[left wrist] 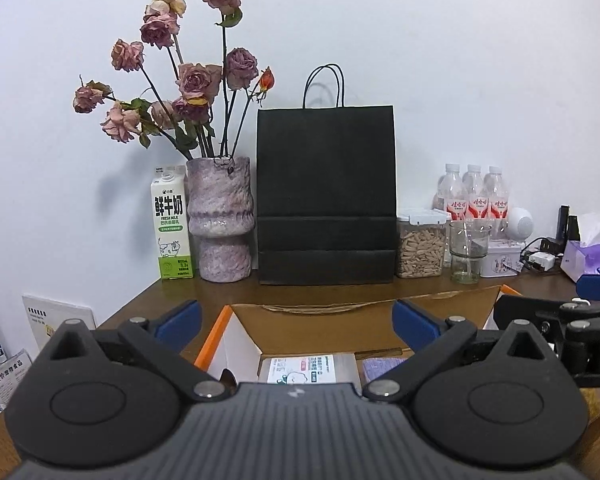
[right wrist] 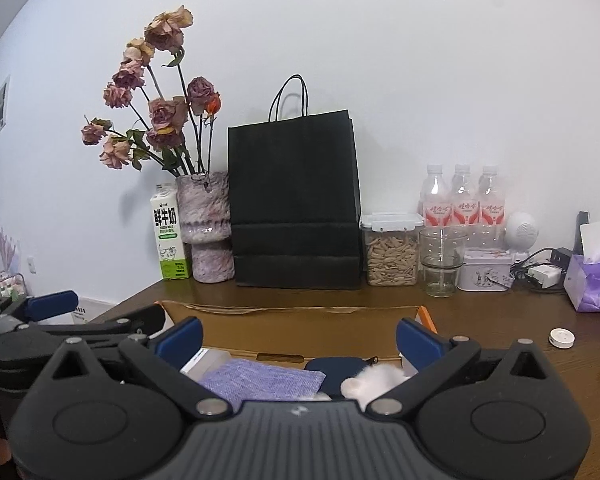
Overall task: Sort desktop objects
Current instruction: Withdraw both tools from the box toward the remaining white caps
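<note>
Currently both grippers are held just above an open cardboard box with an orange-edged flap [left wrist: 214,334], side by side. The left gripper [left wrist: 296,316] is spread wide, nothing between its blue pads [left wrist: 180,322]; the right gripper [right wrist: 300,338] is likewise spread wide and empty.

Directly under the left gripper a flat grey packet with a white printed label [left wrist: 306,368] is seen lying in the box. Under the right gripper a lilac woven cloth [right wrist: 262,378], a dark blue zip pouch [right wrist: 336,368] and a white fluffy item [right wrist: 380,378] are seen, all inside the box and below the fingertips.

Key relation: anything not yet sorted lies ahead and beyond the box's far wall. A small round white disc [right wrist: 561,337] is left loose on the brown wooden desk [right wrist: 480,320], to the right of the right gripper, so the right hand is judged nearer.

Further back, along the wall, a row is lined up: milk carton [left wrist: 171,224], mottled pink vase of dried roses [left wrist: 222,220], black paper bag [left wrist: 326,196], clear seed tub [right wrist: 392,254], glass jar [right wrist: 442,262], pale tin [right wrist: 486,276], water bottles [right wrist: 462,196], purple tissue box [right wrist: 594,284].
</note>
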A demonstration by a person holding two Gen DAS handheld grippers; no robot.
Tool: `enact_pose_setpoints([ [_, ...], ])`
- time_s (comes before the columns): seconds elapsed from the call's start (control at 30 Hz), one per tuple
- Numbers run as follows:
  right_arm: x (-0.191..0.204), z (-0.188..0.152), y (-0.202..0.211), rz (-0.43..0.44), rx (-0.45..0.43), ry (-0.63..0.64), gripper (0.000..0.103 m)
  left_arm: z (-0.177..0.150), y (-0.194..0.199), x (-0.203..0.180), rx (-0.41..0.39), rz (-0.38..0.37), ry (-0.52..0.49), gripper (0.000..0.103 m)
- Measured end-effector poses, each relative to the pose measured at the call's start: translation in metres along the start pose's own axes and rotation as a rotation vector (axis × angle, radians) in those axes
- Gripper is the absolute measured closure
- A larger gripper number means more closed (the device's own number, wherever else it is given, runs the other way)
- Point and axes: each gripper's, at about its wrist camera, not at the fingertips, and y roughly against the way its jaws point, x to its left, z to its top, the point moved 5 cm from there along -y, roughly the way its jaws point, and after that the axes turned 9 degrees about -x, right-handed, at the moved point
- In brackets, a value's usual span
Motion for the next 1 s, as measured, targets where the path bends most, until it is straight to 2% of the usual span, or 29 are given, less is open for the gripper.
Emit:
enact_pose_setpoints([
  [0.3, 0.005, 0.012, 0.015, -0.002, -0.017, 0.010, 0.000, 0.009, 0.014, 0.001, -0.023, 0.003, 0.010, 0.000],
  [0.63, 0.011, 0.020, 0.063, 0.013, -0.019, 0.036, 0.000, 0.021, 0.058, 0.007, -0.021, -0.019, 0.026, 0.000],
  [0.83, 0.011, 0.007, 0.094, 0.001, 0.017, 0.056, 0.000, 0.017, 0.088, 0.012, -0.015, -0.038, 0.006, 0.000],
  [1.0, 0.009, -0.012, 0.116, -0.014, 0.066, 0.062, 0.000, 0.004, 0.110, 0.020, 0.026, -0.040, 0.008, 0.000],
])
